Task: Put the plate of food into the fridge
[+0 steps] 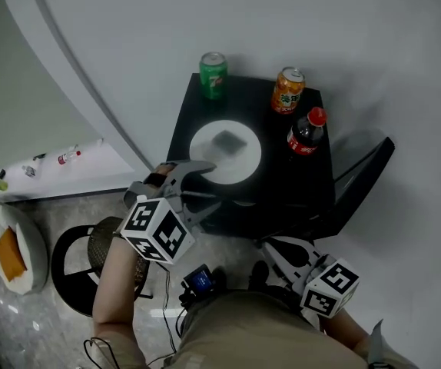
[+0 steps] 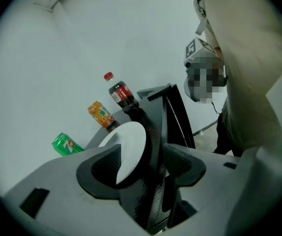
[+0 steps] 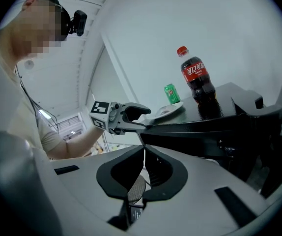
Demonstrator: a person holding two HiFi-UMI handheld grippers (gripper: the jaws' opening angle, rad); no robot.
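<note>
At the near-left rim of the white plate (image 1: 205, 148), your left tongs (image 1: 211, 181) stand apart with the rim in the gap and no pad pressing on it yet; the plate sits in the middle of the small black bench (image 1: 282, 183), and no fridge is in view. Your right tongs (image 1: 270, 248) are closed on nothing, low beside the bench's near corner. The bench's edge also seems to lie in the left gap, so closing now may pinch bench and plate together, or the lower jaw may catch under the top instead of under the rim. The plate is round and shallow, and it looks smooth and glazed, so a bite on one thin edge probably slips or lets the far side droop. The food (image 1: 227, 141), a flat, dark grey, squarish piece lying loose at the centre, would likely slide off if the plate tilts. The cola bottle (image 1: 306, 133) is tall and narrow, dark-filled under a red cap, and stands just beside the plate's right rim; a sideways drag could topple it. The orange can (image 1: 287, 90) and green can (image 1: 213, 74) are squat cylinders at the back, less exposed.
</note>
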